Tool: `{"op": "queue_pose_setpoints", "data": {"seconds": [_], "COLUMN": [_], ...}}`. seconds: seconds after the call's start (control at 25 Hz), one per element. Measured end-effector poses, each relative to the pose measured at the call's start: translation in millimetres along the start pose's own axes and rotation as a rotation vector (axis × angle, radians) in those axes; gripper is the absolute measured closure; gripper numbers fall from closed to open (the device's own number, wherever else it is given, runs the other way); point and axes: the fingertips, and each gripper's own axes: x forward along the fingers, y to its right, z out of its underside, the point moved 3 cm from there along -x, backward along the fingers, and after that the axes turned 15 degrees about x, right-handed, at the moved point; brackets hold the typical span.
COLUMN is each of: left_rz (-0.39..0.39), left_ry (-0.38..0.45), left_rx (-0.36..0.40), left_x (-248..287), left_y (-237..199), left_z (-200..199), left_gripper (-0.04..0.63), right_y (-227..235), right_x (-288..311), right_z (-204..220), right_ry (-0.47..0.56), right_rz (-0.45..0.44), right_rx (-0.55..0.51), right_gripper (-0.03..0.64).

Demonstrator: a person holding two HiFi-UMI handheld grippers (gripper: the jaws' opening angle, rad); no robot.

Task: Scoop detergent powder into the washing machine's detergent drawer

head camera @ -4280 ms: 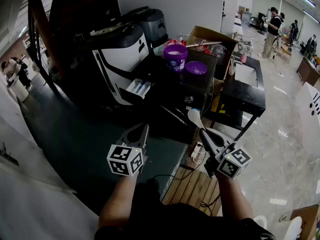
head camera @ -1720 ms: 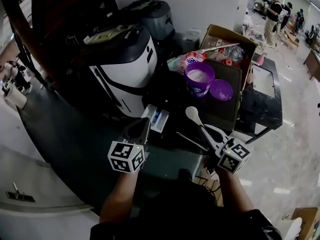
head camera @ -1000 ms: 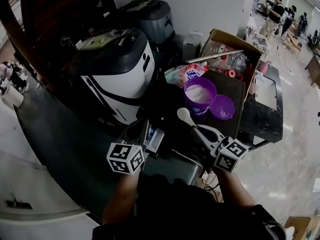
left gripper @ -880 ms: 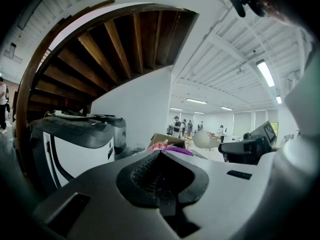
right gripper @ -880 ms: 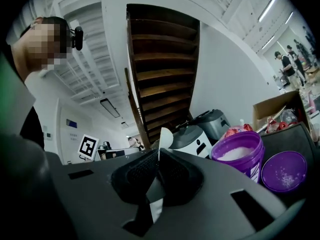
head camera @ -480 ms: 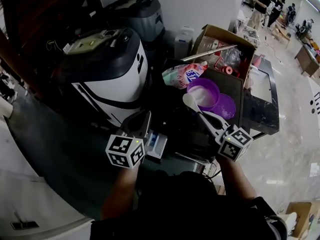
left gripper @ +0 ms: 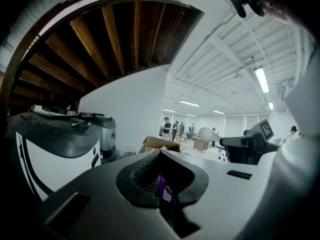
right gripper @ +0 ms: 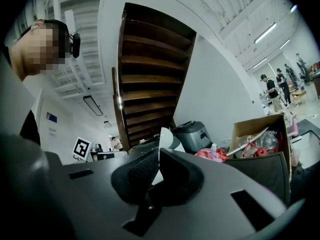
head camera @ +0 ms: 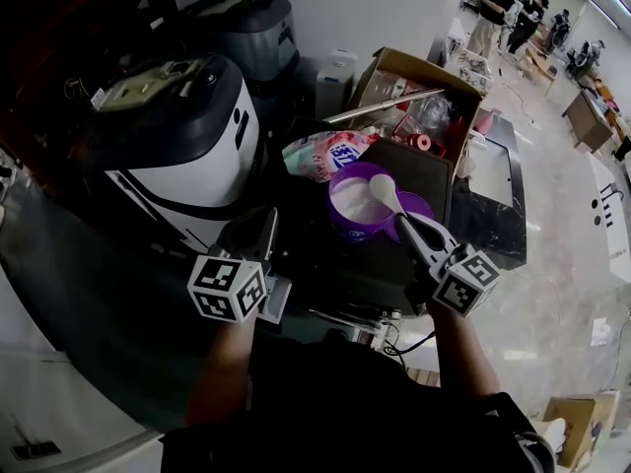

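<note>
Pale glossy flooring is lying open to the right of the crowded black desk (head camera: 325, 264), and we are standing close against its near edge. We are angling the right gripper (head camera: 409, 227) up and leftward, its fingers clamping the handle of the long white plastic spoon (head camera: 383, 190). The spoon's bowl is sitting over the open round purple tub of white powder (head camera: 340, 227). We are holding the left gripper (head camera: 258, 233) with its fingers together on nothing, by the white detergent drawer (head camera: 275, 299) of the white-and-black washing machine (head camera: 168, 166). A pink detergent pouch (head camera: 325, 154) and a brown cardboard box (head camera: 404, 72) are crowding behind the tub.
</note>
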Motion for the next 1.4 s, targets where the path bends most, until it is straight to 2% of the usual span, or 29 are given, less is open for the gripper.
{"op": "queue_pose_setpoints", "data": {"seconds": [0.2, 0.36, 0.64, 0.88, 0.96, 1.32, 1.4], "left_rz": [-0.011, 0.001, 0.050, 0.103, 0.114, 0.164, 0.166], "left_ry": [-0.013, -0.046, -0.056, -0.079, -0.085, -0.104, -0.108], "left_rx": [0.023, 0.014, 0.024, 0.002, -0.005, -0.024, -0.031], "left_x": [20, 32, 59, 70, 73, 80, 80], "left_y": [20, 24, 18, 10, 5, -6, -10], "left_z": [-2, 7, 11, 24, 27, 38, 40], "left_gripper": [0.588, 0.588, 0.588, 0.588, 0.588, 0.588, 0.588], "right_y": [39, 64, 84, 91, 94, 101, 105], "right_x": [-8, -6, 10, 30, 38, 78, 83], "right_z": [-12, -12, -1, 7, 12, 31, 30], "right_ry": [-0.041, -0.065, -0.175, -0.260, -0.313, -0.572, -0.610], "right_rz": [0.019, 0.077, 0.127, 0.171, 0.189, 0.253, 0.259], "right_rx": [-0.055, -0.074, -0.147, -0.227, -0.275, -0.616, -0.660], "right_gripper": [0.598, 0.598, 0.598, 0.598, 0.598, 0.598, 0.598]}}
